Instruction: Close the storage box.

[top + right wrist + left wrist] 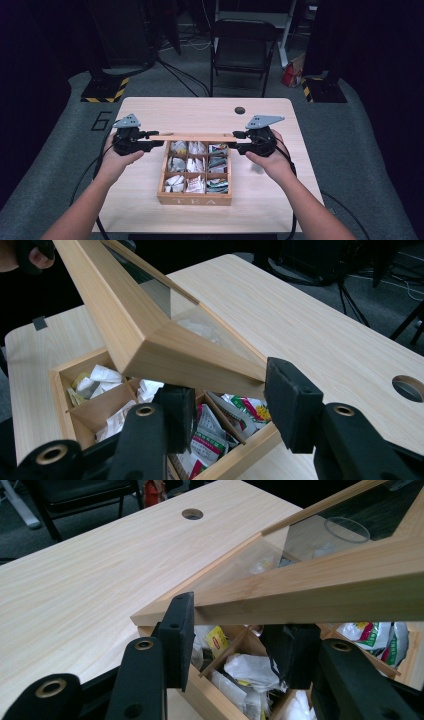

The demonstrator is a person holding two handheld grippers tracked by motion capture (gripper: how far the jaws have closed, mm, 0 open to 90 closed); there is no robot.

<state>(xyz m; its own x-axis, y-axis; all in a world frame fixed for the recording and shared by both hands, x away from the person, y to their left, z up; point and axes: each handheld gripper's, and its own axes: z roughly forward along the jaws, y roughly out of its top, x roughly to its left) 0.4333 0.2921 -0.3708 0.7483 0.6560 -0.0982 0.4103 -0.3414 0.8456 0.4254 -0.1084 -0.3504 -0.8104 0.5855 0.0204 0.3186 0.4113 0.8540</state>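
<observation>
A wooden tea box (195, 201) stands at the table's front middle, its compartments full of tea bags (195, 165). Its glass-paned wooden lid (192, 136) is raised over the box's far side and looks edge-on from above. My left gripper (159, 139) is shut on the lid's left corner (150, 612), one pad (180, 630) against the frame's edge and the other under it. My right gripper (235, 137) is shut on the right corner (200, 360), the frame sitting between its pads (292, 400). Both grippers lie level, jaws pointing inward.
The light wooden table (150, 110) has a round cable hole (240, 110) at the back right. A clear cup's rim (345, 529) shows through the pane. A black chair (242, 47) stands beyond the table. Cables trail from both hands.
</observation>
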